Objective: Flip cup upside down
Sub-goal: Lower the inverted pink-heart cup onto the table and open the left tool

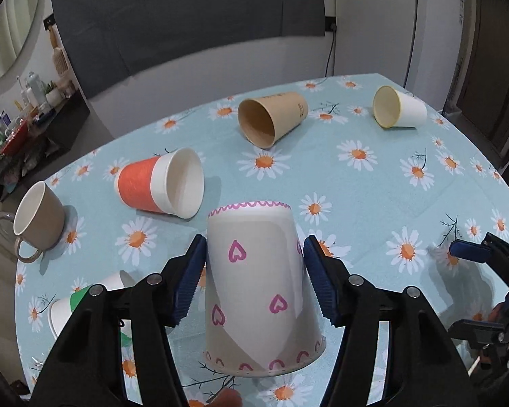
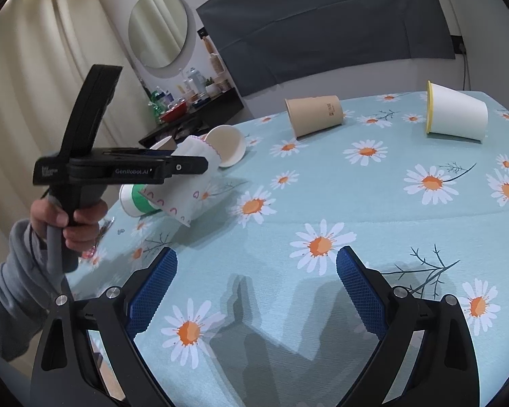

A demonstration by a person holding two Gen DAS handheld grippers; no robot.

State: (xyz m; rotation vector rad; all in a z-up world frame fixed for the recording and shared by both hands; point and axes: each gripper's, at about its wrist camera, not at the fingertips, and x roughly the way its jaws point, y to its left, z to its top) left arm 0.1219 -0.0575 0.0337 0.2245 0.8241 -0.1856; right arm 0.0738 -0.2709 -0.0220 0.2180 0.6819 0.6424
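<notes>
Two blue pads press the heart-printed cup from either side, so our left gripper has it clamped, mouth down and tilted, just above the worktop. Our right gripper hangs wide open, holding nothing. Thin paper could buckle if we squeeze harder, and a crooked landing may tip it toward the orange cup nearby.
</notes>
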